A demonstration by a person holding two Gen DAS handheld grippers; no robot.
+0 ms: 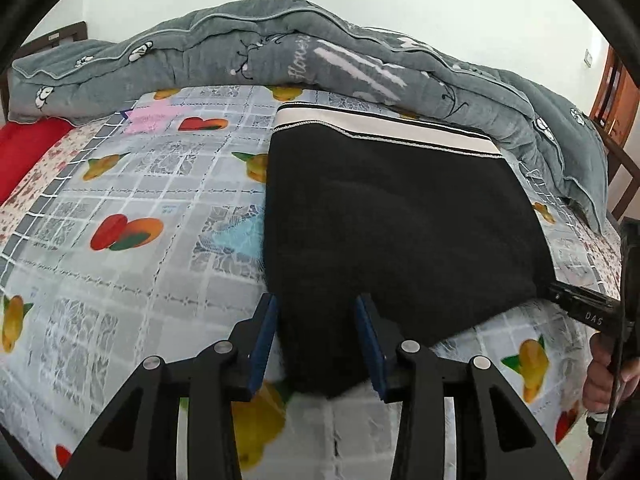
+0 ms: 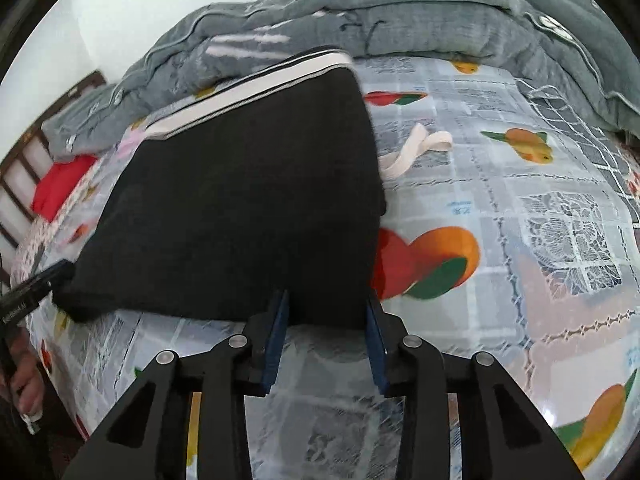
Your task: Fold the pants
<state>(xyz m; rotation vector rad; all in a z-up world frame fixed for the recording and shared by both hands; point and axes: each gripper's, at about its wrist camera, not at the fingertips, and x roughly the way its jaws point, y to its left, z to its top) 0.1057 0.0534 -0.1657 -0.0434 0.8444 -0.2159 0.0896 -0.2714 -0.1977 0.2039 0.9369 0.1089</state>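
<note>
Pants (image 1: 400, 240) lie folded into a black slab on the bed sheet (image 1: 120, 184), and much of their shape is lost to me: the fabric is so dark that I cannot make out creases or layers, only an outline. Their near corner dips between the fingers of my left gripper (image 1: 318, 340), whose jaws stand apart with the cloth loose in the gap, and I cannot tell whether the blue pads (image 1: 262, 344) touch it. From the right wrist view the near edge of the pants sits at the fingertips of my right gripper (image 2: 326, 338), jaws apart as well, with bare sheet showing between the fingers. The same gripper pokes in at the right rim of the left view, cut off, its black tip at the pants' near right corner.

Beyond the pants a grey quilt (image 1: 280, 48) is heaped along the far side of the bed, just behind the white, black-striped waistband (image 1: 384, 126). Right of the pants a pale strap (image 2: 412, 150) trails out from under their edge onto the sheet. Far left of the pants I see a red cloth (image 1: 28, 148) and dark wooden rails (image 2: 24, 172), partly cut by the lens rim. The sheet is printed with fruit and grey squares.
</note>
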